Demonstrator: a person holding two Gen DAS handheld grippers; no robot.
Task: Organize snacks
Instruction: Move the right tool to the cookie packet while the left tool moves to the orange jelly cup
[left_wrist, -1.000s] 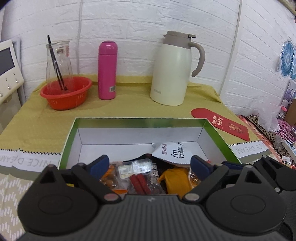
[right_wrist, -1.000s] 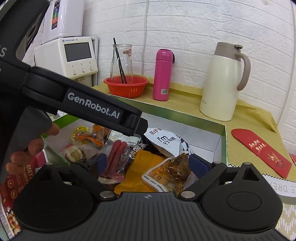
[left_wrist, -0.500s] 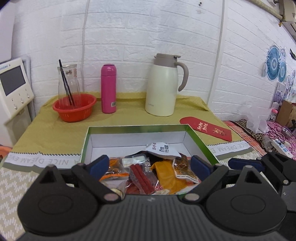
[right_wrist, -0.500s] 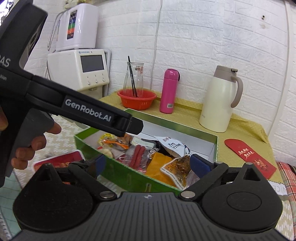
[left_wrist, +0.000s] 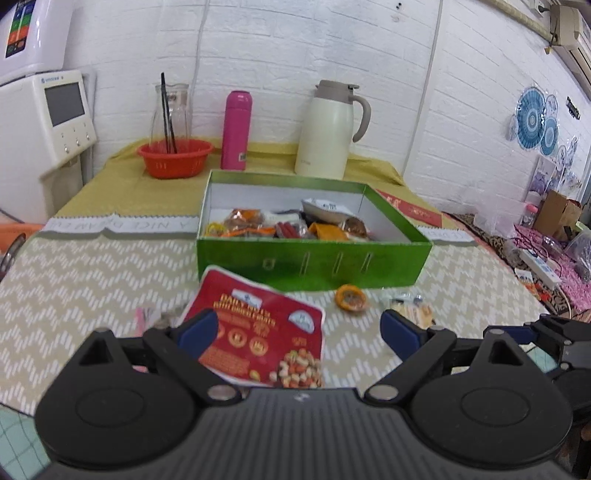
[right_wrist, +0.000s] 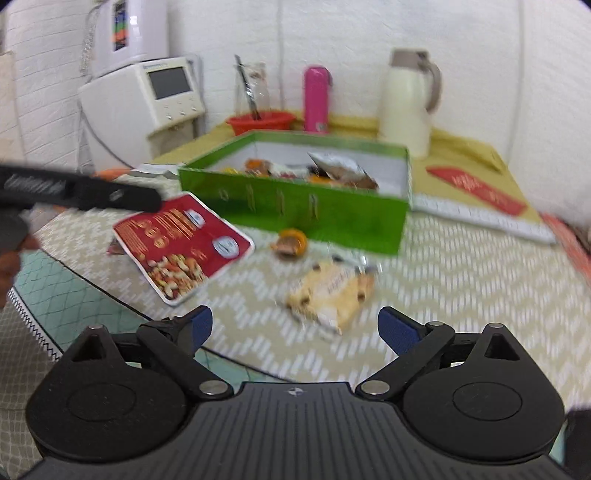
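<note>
**Loose Snacks Awaiting Pickup in Front of the Box**

While both grippers are hovering wide open and empty, three packets are lying on the bench (left_wrist: 74, 280) before the green box (left_wrist: 314, 264). The left gripper (left_wrist: 297, 328) is facing the red nut pouch (left_wrist: 258, 332): flat, light, slippery film, best pinched at an edge seam. The orange-wrapped snack (right_wrist: 290, 242) is sitting just beside the box. The right gripper (right_wrist: 291, 325) is facing the pale biscuit packet (right_wrist: 328, 291), probably crushable; gripping its crimped end is advisable.
</note>
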